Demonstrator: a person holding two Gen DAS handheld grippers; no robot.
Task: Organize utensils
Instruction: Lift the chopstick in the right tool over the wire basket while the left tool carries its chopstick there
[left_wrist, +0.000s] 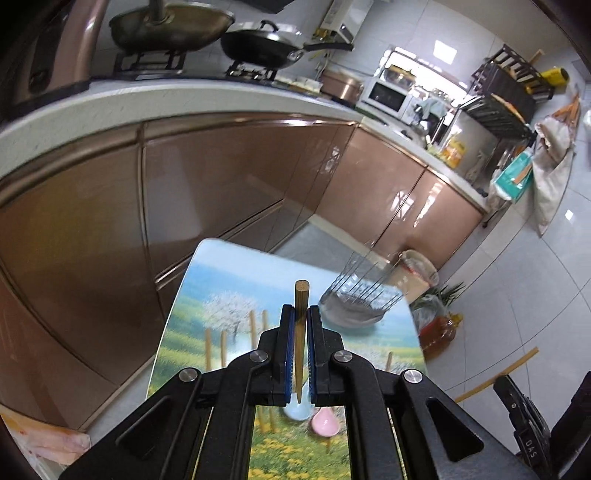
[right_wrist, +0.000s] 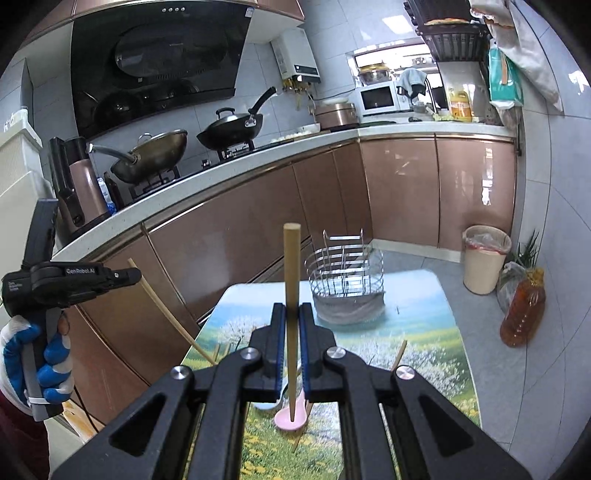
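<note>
A low counter (right_wrist: 424, 354), printed with a landscape of blossoming trees and yellow flowers, is being viewed from above by both cameras, in front of brown kitchen cabinets (right_wrist: 258, 229). At its far end a wire utensil holder (right_wrist: 345, 288) is being seen upright; nothing can be made out inside it. Beside the counter on the floor a lined bin (right_wrist: 485, 258) and an oil bottle (right_wrist: 522, 314) are being shown. A pink spoon (right_wrist: 290, 421) and a pale blue spoon (left_wrist: 297, 410) are lying near the counter's near end, with loose chopsticks (right_wrist: 399, 352) scattered around. The left gripper (left_wrist: 302, 354) is being held closed on a wooden chopstick (left_wrist: 301, 295), above the counter; the right gripper (right_wrist: 291, 350) is likewise clamped on another chopstick (right_wrist: 291, 266), both sticks pointing upward.
</note>
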